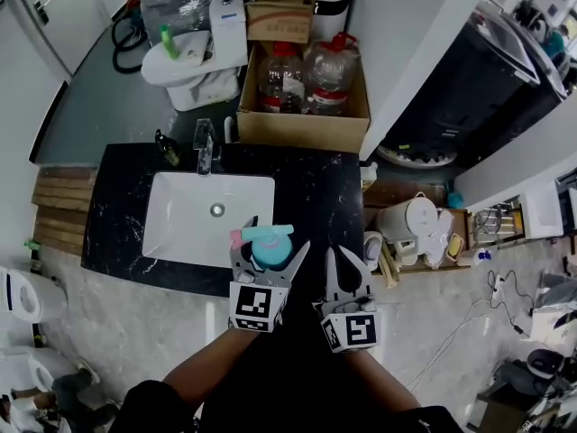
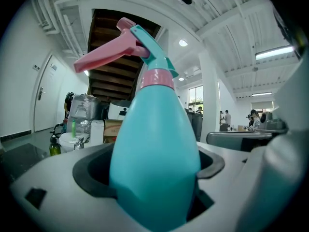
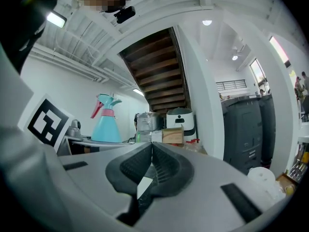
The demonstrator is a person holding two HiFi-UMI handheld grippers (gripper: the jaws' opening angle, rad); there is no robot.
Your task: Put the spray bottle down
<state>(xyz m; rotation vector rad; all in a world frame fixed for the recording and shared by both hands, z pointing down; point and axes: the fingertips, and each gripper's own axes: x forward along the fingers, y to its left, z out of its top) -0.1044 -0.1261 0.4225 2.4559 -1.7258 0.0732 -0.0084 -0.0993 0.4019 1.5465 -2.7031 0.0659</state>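
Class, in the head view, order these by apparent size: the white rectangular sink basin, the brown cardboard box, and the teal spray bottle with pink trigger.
Largest: brown cardboard box and white rectangular sink basin, too alike to rank.
Smallest: teal spray bottle, clearly, though held nearer the camera.

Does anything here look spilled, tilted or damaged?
Nothing stands out. The spray bottle sits upright in the left gripper near the sink; no spill shows on the black counter.
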